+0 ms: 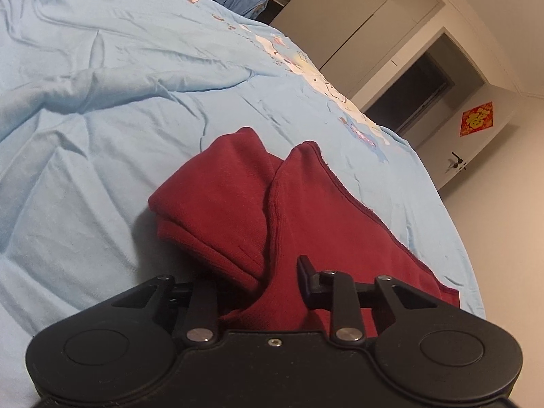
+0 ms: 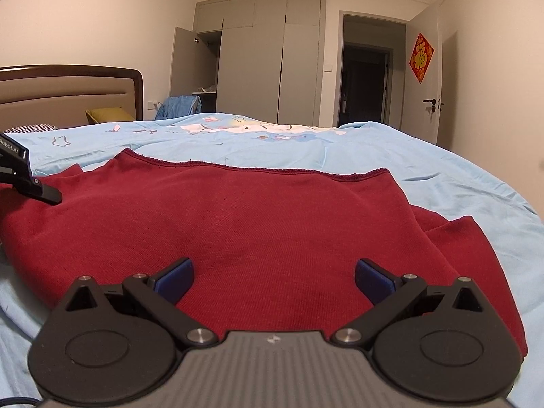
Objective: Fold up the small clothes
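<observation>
A dark red garment (image 1: 221, 204) lies spread on the light blue bed sheet (image 1: 102, 136). In the left wrist view one part is folded over into two humps. My left gripper (image 1: 275, 272) is shut on a bunch of this cloth; its right finger (image 1: 307, 277) shows, and the other is hidden under a fold. In the right wrist view the red garment (image 2: 255, 221) lies flat with its hem at the far side. My right gripper (image 2: 273, 272) hovers open over its near edge, blue pads wide apart. The left gripper (image 2: 40, 192) shows at the garment's left end.
The blue sheet (image 2: 408, 156) has a cartoon print and wrinkles. A headboard (image 2: 68, 91), a yellow pillow (image 2: 108, 115) and blue clothing (image 2: 182, 105) lie at the far left. A grey wardrobe (image 2: 258, 61) and a door (image 2: 438, 85) stand beyond the bed.
</observation>
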`<control>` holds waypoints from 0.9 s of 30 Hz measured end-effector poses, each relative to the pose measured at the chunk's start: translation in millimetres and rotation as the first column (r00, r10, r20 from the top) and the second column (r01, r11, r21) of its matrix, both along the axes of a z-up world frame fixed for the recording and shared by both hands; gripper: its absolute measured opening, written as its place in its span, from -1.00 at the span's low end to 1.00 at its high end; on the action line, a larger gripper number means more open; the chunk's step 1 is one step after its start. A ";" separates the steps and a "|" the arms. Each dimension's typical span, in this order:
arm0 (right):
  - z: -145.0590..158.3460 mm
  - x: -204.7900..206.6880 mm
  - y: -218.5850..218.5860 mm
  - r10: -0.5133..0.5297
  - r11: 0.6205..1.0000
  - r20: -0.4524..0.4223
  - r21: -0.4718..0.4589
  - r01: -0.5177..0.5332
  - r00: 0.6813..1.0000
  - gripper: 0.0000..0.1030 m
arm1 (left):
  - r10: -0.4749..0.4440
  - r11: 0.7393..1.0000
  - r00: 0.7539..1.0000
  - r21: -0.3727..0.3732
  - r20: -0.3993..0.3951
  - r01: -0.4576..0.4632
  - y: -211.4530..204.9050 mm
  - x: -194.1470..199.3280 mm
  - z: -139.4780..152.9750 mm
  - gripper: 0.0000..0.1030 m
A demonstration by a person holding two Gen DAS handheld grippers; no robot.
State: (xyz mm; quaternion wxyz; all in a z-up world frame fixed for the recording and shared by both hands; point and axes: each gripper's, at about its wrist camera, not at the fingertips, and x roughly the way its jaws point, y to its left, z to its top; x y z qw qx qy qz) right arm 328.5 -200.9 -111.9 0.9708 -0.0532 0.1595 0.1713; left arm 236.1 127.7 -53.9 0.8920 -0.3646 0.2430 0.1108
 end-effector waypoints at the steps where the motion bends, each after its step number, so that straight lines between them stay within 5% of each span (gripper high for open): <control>1: 0.3 -0.2 0.0 0.000 1.000 -0.001 0.001 0.000 1.000 0.99 | -0.002 1.000 1.000 0.009 0.000 0.002 -1.3 0.3 1.3 -0.53; 8: 14.8 -21.7 -21.0 -0.084 0.995 0.036 0.064 0.081 0.996 1.00 | -0.079 0.978 0.997 0.195 0.025 0.073 -25.5 2.7 29.2 -0.63; 13: 27.8 -41.2 -48.6 -0.157 0.984 0.064 0.099 0.150 0.986 1.00 | -0.204 0.907 0.978 0.384 0.050 0.170 -62.7 10.0 57.4 -0.65; 17: 34.8 -53.2 -73.1 -0.252 0.962 0.068 0.127 0.242 0.965 1.00 | -0.347 0.813 0.937 0.515 0.051 0.273 -106.7 14.6 76.0 -0.66; 24: 33.7 -63.8 -124.2 -0.438 0.882 -0.001 0.193 0.430 0.899 1.00 | -0.570 0.581 0.818 0.668 -0.073 0.465 -191.8 16.8 68.5 -0.62; 27: 29.9 -68.8 -142.1 -0.483 0.852 -0.034 0.211 0.479 0.875 0.99 | -0.601 0.538 0.788 0.663 -0.131 0.521 -211.6 15.1 53.5 -0.47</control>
